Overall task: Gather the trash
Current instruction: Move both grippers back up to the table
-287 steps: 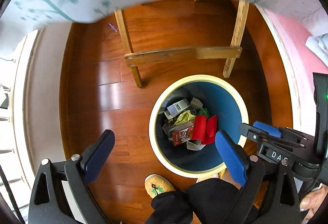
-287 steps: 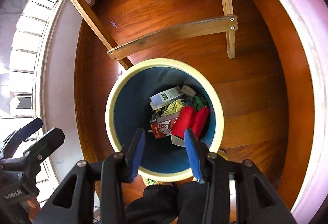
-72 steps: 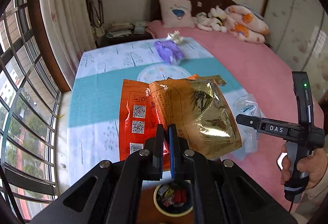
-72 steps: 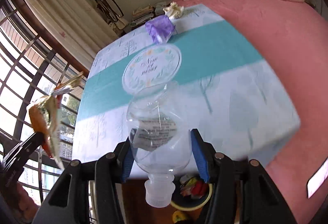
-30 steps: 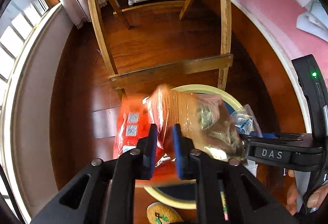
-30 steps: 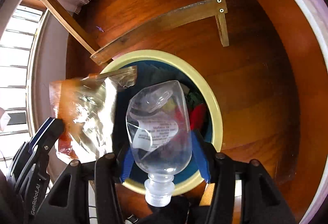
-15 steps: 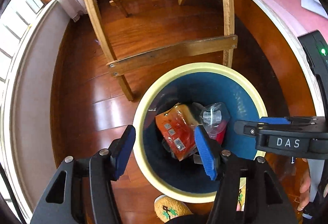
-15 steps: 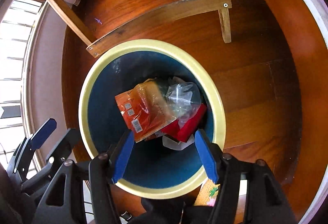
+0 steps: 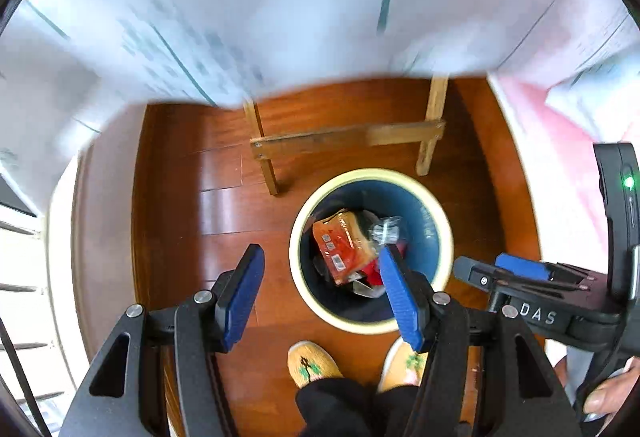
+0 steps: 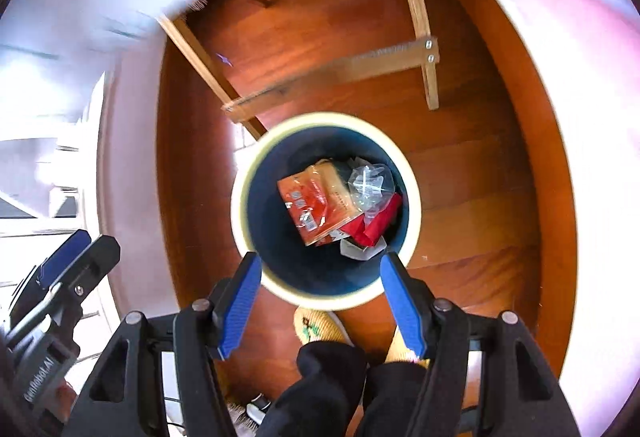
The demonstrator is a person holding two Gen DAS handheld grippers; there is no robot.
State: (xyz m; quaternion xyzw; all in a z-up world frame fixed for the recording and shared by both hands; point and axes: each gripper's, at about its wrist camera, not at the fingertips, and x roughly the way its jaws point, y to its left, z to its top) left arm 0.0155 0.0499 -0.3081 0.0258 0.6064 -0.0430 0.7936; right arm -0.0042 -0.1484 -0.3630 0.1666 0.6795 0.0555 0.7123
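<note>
A round bin (image 9: 442, 233) (image 10: 242, 213) with a cream rim and blue inside stands on the wooden floor. In it lie an orange snack bag (image 9: 340, 245) (image 10: 312, 203), a clear plastic bottle (image 9: 386, 233) (image 10: 368, 183) and red wrappers (image 10: 378, 223). My left gripper (image 9: 322, 269) hangs open high above the bin's left side, with nothing between its blue pads. My right gripper (image 10: 320, 277) is open over the bin's near rim, also empty. Each gripper shows at the edge of the other's view.
A wooden table frame (image 9: 348, 135) (image 10: 332, 73) stands just beyond the bin, under a pale patterned tablecloth (image 9: 280, 17). A person's two yellow slippers (image 9: 314, 363) and dark trouser legs (image 10: 332, 377) are at the near side of the bin. A pink bedspread (image 10: 592, 117) lies to the right.
Both grippers let go of the orange bag and the bottle, which now lie in the bin. Both have since risen, so the bin looks smaller and the tablecloth fills the top.
</note>
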